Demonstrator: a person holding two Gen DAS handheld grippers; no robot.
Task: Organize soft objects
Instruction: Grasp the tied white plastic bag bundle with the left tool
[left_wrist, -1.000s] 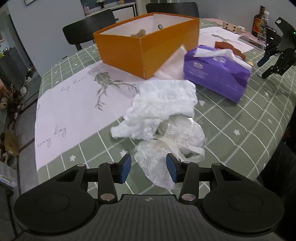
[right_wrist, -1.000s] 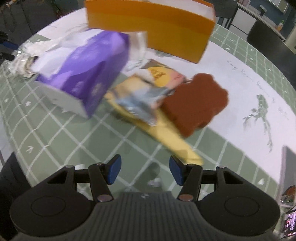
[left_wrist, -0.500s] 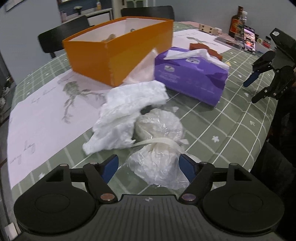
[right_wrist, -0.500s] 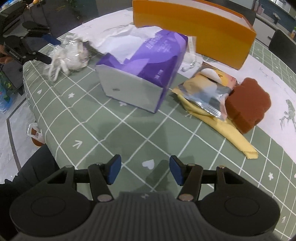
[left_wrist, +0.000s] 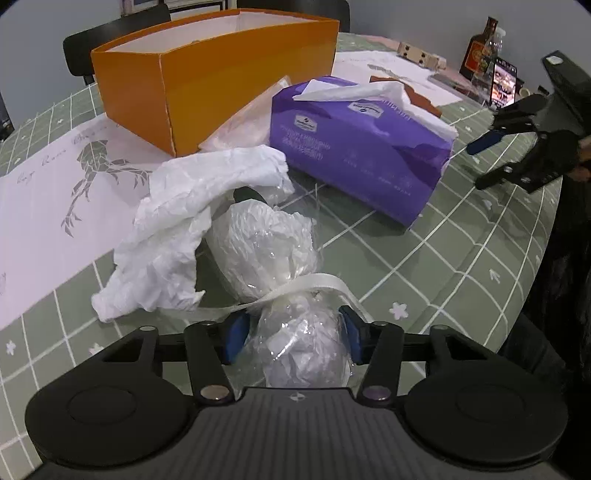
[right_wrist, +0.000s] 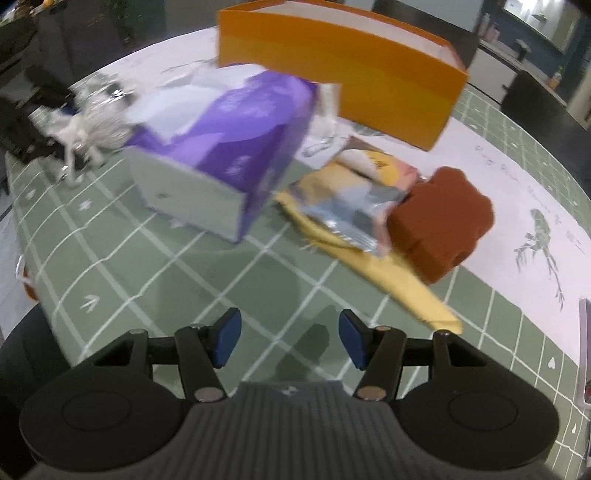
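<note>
A clear plastic bag (left_wrist: 275, 258) stuffed with white material and tied with a white ribbon lies on the green checked tablecloth. Its gathered end sits between the blue pads of my left gripper (left_wrist: 291, 338), which closes around it. A crumpled white tissue (left_wrist: 199, 206) lies against the bag. A purple tissue pack (left_wrist: 362, 147) lies behind, in front of an open orange box (left_wrist: 218, 70). My right gripper (right_wrist: 288, 338) is open and empty above the cloth. It faces the tissue pack (right_wrist: 229, 147), a brown sponge (right_wrist: 443, 218), a yellow cloth (right_wrist: 399, 280) and a foil packet (right_wrist: 354, 206).
The right gripper also shows at the right of the left wrist view (left_wrist: 524, 140). Bottles and a phone (left_wrist: 491, 70) stand at the far table edge. Black chairs (left_wrist: 110, 40) stand behind the orange box. The table edge curves close on the right.
My left gripper has moved forward over the bag's gathered end and its pads have come in around it. My right gripper has swung slightly, still open.
</note>
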